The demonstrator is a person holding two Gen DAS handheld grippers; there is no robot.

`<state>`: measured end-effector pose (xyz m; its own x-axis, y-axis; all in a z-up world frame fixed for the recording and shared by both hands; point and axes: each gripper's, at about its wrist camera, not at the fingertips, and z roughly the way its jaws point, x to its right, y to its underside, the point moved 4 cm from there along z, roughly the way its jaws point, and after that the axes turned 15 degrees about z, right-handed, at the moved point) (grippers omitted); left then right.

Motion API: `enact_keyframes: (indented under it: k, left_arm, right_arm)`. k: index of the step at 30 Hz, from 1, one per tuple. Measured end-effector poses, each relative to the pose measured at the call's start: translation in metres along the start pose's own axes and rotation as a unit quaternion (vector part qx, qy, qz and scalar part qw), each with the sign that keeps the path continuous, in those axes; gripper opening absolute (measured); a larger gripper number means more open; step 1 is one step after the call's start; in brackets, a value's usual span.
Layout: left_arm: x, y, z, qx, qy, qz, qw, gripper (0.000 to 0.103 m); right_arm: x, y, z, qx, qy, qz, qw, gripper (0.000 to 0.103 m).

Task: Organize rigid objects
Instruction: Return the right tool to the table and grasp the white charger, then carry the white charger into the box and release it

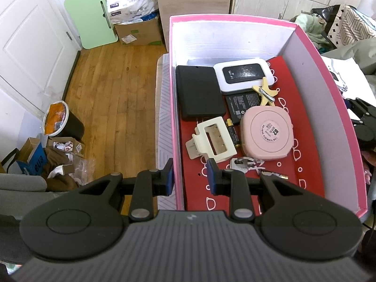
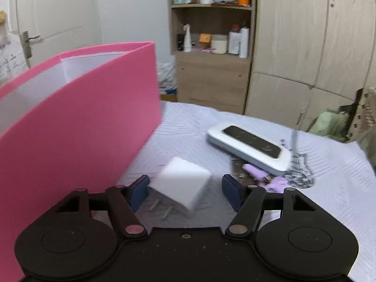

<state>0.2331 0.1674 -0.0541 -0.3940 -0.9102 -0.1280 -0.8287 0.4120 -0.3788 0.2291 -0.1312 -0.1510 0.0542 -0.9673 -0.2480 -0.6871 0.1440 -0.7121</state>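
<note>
Your right gripper (image 2: 185, 191) is spread wide around the white charger (image 2: 182, 189), which lies tilted on the cloth just beside the pink box (image 2: 77, 127), prongs toward you. Left gripper (image 1: 190, 176) straddles the box wall, fingers moderately apart, not clamping it. Risks: the left pad (image 2: 138, 191) already crowds the charger, so closing could skid it or pinch a corner. The router (image 2: 249, 151) waits farther off.

Each claw, left (image 1: 189, 176) and right (image 2: 185, 191), has black linkage arms, silver pivot rivets, blue finger pads (image 1: 169, 176) and round black hubs.
</note>
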Motion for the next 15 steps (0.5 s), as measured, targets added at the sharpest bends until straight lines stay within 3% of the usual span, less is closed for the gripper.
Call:
enact_keyframes:
  k: [1,5,12,15]
  left_arm:
    - [0.000,0.000,0.000,0.000,-0.001,0.000,1.0000,0.025]
    - [-0.001,-0.001,0.000,0.001,0.002,-0.005,1.0000,0.025]
    - [0.002,0.001,0.000,0.002,-0.005,-0.005,1.0000,0.025]
    - [0.000,0.001,0.000,0.002,0.001,-0.009,1.0000,0.025]
  right_arm:
    - [0.002,0.000,-0.003,0.003,0.005,-0.001,1.000,0.060]
    - [0.012,-0.003,-0.010,-0.008,-0.011,0.026,1.000,0.060]
    - [0.027,-0.009,-0.020,-0.068,-0.106,0.113,0.986,0.060]
    - [0.023,-0.010,-0.033,-0.063,-0.113,0.112,0.985,0.060]
